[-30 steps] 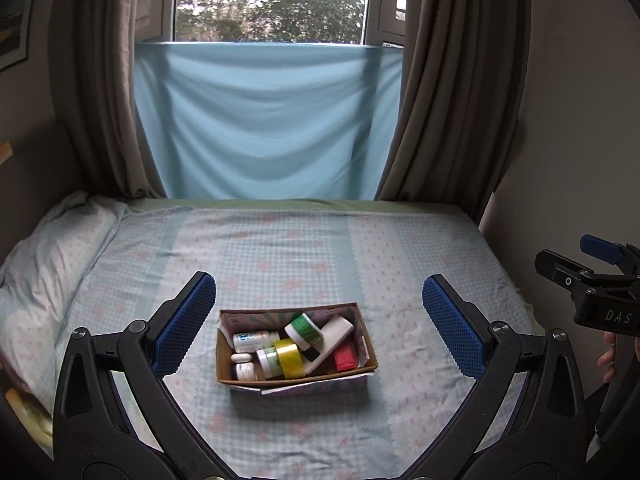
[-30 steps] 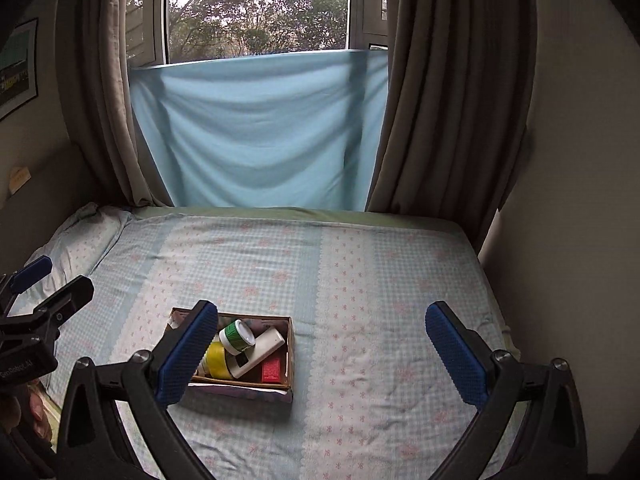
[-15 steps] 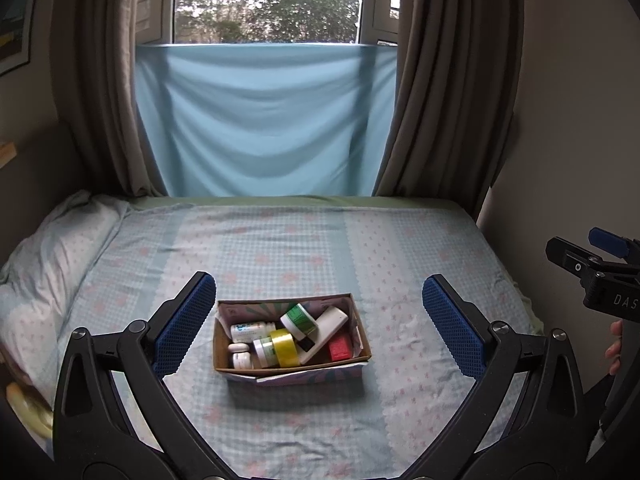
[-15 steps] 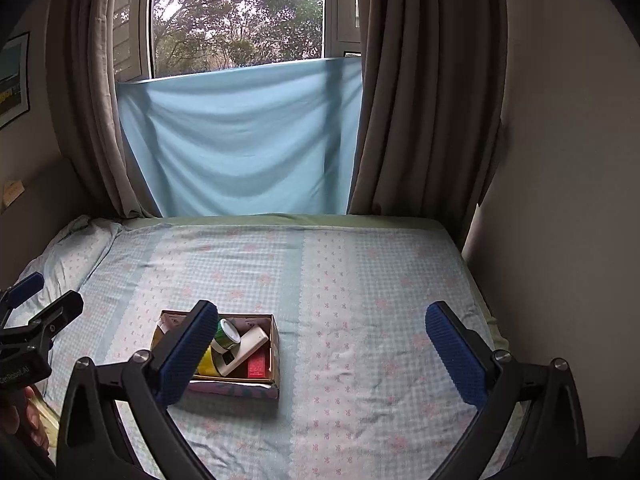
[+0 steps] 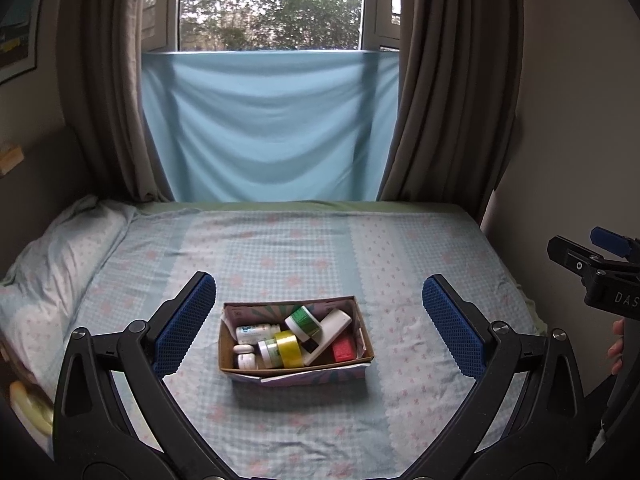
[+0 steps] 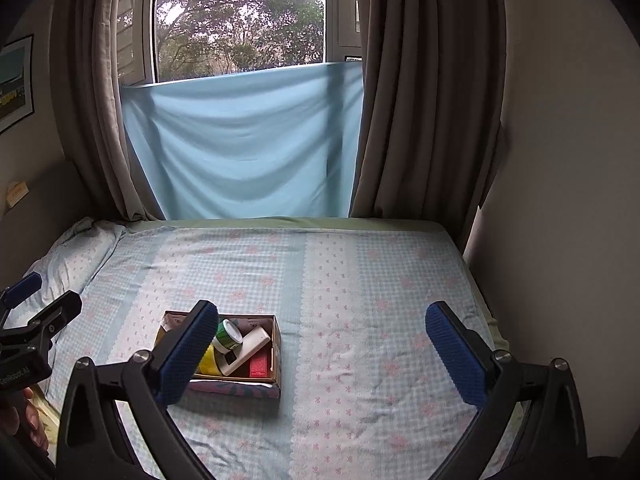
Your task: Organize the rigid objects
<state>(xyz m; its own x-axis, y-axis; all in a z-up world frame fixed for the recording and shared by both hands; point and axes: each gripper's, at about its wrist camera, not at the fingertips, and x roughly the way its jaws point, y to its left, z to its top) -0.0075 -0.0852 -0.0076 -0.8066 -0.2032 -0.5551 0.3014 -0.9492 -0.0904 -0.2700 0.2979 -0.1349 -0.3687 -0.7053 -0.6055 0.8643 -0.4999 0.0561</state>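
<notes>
Both grippers hang released and empty, fingers spread wide. The left gripper (image 5: 320,324) frames the cardboard box (image 5: 294,368) of bottles dead ahead on the bed (image 5: 400,248); from the right gripper (image 6: 322,354) it lies left, so the left is likely better placed.

Both cams sit low at the bed's (image 5: 312,240) foot, facing the window (image 6: 240,20) at 12. Left cam has the box (image 5: 296,374) dead ahead, near; right cam sees it at 10.
</notes>
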